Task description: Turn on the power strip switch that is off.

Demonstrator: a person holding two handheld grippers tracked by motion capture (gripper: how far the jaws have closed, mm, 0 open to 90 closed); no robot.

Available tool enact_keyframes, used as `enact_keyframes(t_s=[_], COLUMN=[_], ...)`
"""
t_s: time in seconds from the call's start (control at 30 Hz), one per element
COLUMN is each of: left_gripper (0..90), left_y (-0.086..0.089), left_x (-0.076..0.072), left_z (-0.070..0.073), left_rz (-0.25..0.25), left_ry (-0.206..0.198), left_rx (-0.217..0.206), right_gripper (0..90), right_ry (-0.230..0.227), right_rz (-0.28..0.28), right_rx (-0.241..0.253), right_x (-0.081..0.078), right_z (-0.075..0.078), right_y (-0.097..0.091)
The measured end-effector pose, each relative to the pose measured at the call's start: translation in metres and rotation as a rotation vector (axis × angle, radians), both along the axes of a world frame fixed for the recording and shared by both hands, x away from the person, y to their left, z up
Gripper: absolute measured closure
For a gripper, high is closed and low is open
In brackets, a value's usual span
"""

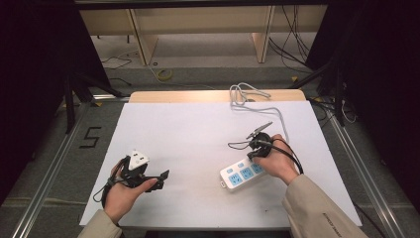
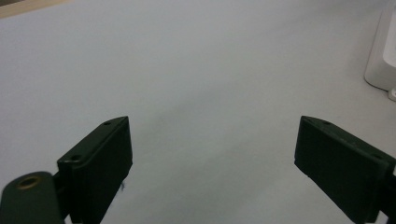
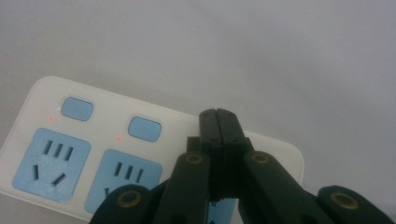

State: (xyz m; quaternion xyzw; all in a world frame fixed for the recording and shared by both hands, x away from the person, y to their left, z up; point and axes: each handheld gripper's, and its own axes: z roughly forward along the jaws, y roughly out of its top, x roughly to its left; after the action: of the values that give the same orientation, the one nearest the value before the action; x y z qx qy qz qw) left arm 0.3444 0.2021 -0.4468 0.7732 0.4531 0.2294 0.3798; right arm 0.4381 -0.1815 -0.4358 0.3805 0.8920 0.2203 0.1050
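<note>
A white power strip (image 1: 236, 177) with blue sockets lies on the white table (image 1: 188, 134), right of centre. In the right gripper view the power strip (image 3: 42, 107) shows two blue buttons (image 3: 77, 108), each with a small red light beside it. My right gripper (image 3: 218, 115) is shut with nothing between its jaws, and its tips stand over the strip's far end, hiding what lies under them. From above, the right gripper (image 1: 252, 155) sits at the strip's right end. My left gripper (image 1: 164, 175) is open above bare table, left of the strip (image 2: 379, 56); the same gripper (image 2: 212, 140) holds nothing.
The strip's white cable (image 1: 247, 96) runs to the table's far edge and lies coiled there. Black cables trail from both grippers. Beyond the table are wooden furniture legs and floor cables (image 1: 292, 39). A metal rail (image 1: 49, 168) runs along each side.
</note>
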Motion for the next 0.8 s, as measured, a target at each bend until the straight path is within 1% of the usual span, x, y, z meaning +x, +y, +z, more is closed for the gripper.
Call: enact_keyframes(t_s=[0.8], left_gripper=[10.8], left_y=[-0.0006], left_x=[-0.0005], left_z=[-0.0001], left_rz=[0.002], left_ry=[-0.001], left_rx=[-0.003], right_gripper=[90.0], right_ry=[0.021], right_rz=[-0.028], right_rx=[0.022], right_x=[0.0018], right_z=[-0.002], right_y=[-0.0021])
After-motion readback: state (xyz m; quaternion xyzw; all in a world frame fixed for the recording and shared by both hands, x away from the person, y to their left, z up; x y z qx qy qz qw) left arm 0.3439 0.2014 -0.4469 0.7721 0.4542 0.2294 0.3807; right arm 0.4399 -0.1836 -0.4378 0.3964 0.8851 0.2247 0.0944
